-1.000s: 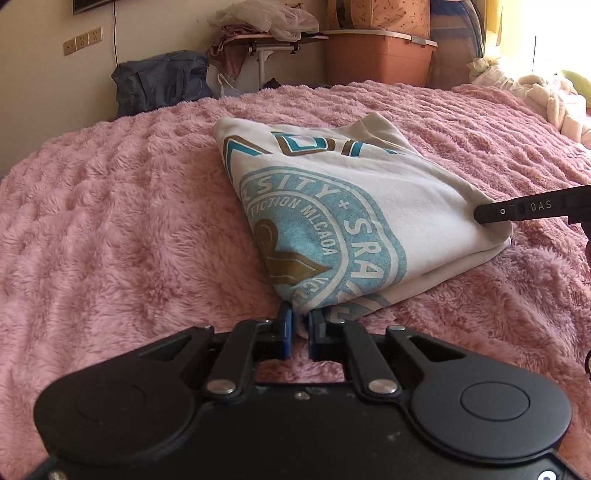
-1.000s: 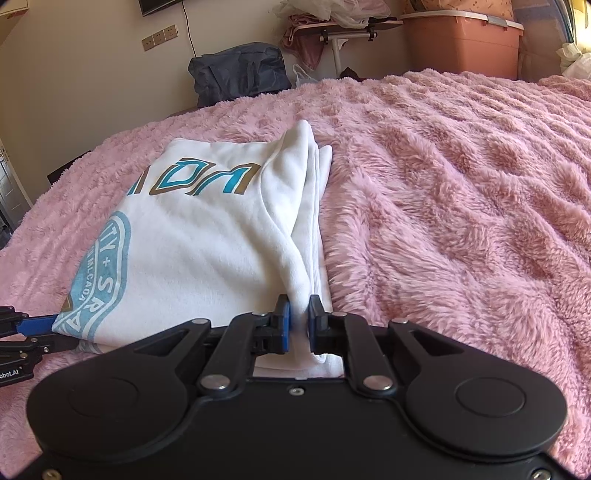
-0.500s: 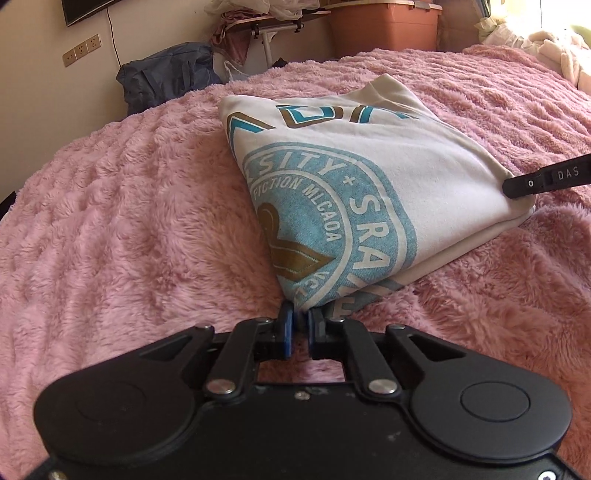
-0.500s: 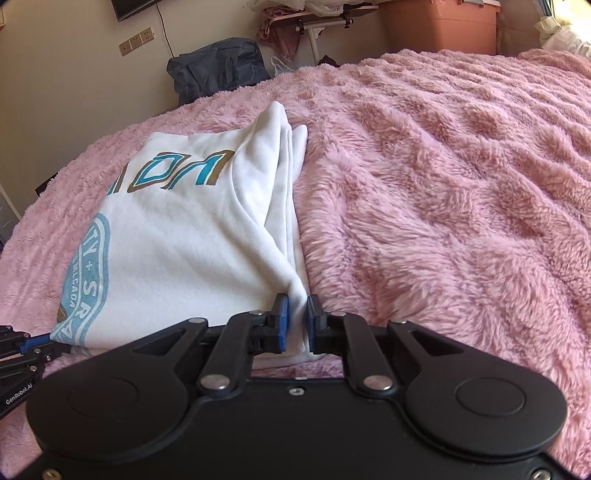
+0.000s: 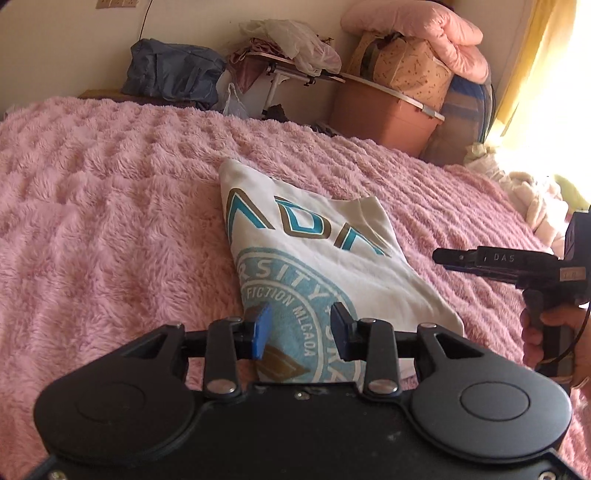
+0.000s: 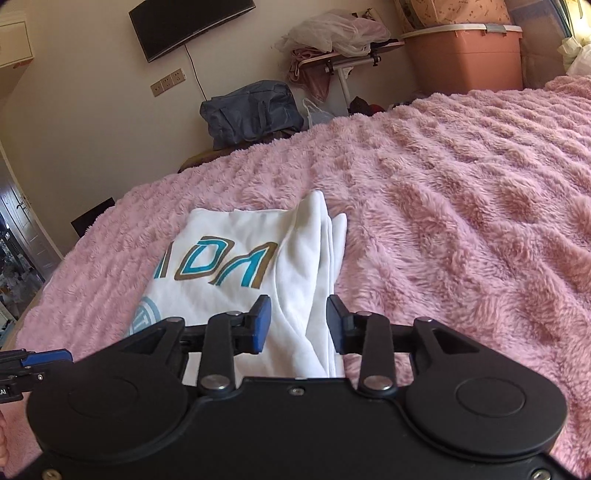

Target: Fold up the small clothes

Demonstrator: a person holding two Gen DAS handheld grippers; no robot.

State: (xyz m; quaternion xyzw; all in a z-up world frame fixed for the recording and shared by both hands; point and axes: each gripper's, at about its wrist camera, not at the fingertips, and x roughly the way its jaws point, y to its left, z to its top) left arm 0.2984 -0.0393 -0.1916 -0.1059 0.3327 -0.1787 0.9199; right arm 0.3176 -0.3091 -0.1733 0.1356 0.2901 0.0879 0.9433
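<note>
A white folded sweatshirt with a teal and gold print lies flat on the pink fleece blanket. My left gripper is open and empty, raised above the garment's near left corner. My right gripper is open and empty, raised above the near right edge of the sweatshirt, where several folded layers show. The right gripper also shows in the left wrist view, to the right of the garment. The left gripper's fingers show at the left edge of the right wrist view.
Beyond the bed's far edge stand a dark blue bag, a small table piled with clothes and an orange storage bin. Pale clothes lie at the bed's right side. A TV hangs on the wall.
Both grippers have opened and let go of the sweatshirt's near corners. Both have lifted up and back, and the garment now lies flat on the blanket.
</note>
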